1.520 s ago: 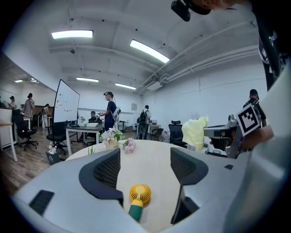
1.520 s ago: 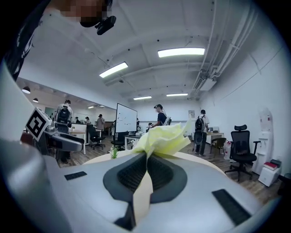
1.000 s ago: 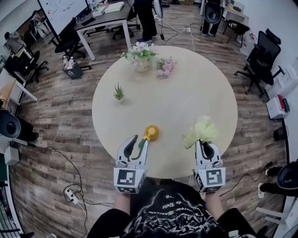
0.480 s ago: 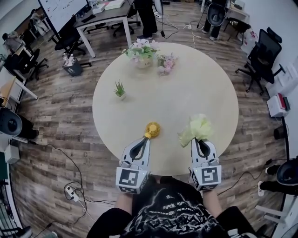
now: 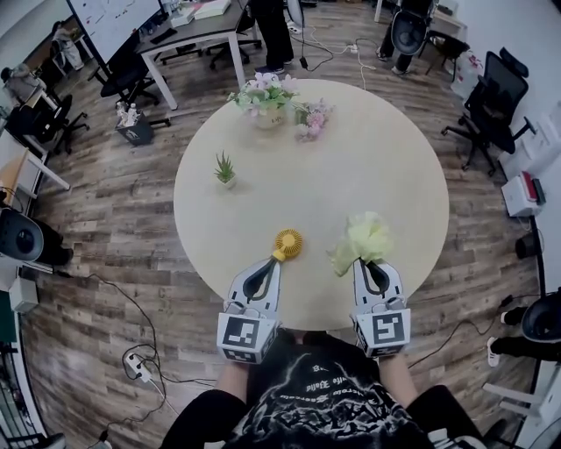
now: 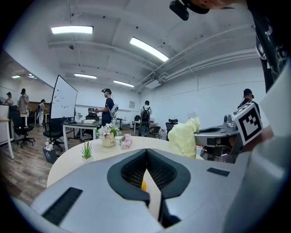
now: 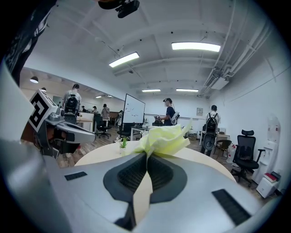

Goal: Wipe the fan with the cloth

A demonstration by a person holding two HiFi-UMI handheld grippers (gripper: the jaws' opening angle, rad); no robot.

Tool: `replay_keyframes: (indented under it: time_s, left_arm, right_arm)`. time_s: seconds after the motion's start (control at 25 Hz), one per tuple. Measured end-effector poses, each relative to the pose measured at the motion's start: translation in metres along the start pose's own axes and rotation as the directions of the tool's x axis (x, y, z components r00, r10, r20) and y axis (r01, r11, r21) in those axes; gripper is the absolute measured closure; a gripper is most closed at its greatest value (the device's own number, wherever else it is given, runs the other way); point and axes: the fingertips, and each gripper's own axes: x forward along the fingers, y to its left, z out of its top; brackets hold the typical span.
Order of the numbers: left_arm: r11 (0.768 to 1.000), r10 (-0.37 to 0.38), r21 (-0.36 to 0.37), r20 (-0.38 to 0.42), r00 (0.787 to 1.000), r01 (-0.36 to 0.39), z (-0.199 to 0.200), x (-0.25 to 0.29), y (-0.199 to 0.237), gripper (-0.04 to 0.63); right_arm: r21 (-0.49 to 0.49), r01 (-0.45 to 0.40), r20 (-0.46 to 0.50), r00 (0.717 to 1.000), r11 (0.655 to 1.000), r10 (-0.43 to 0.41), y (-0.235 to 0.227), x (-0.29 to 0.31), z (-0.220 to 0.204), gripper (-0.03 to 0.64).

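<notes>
Fan (image 5: 287,243) rides left claw (image 5: 275,261), cloth (image 5: 361,238) right claw (image 5: 365,263), both aimed forward.

Shirt print (image 5: 308,383) and whiteboard writing (image 5: 118,22) are too blurred to read.

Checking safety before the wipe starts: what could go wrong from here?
1. The left gripper pinches the small yellow handheld fan only by its lower end, so wiping pressure may twist it loose.
2. The right gripper holds the crumpled pale-yellow cloth by one edge; its loose folds might snag on the fan or slip out.
</notes>
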Motion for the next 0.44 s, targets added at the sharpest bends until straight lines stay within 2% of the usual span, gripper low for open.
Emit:
replay_keyframes:
  time_s: [0.44]
  left_arm:
    - [1.0, 0.007, 0.015, 0.0, 1.0, -0.007, 0.0076, 0.0028, 0.0093, 0.575]
  right_arm:
    - [-0.01, 0.008, -0.013, 1.0, 1.0, -0.008, -0.0021, 0.0029, -0.0027, 0.604]
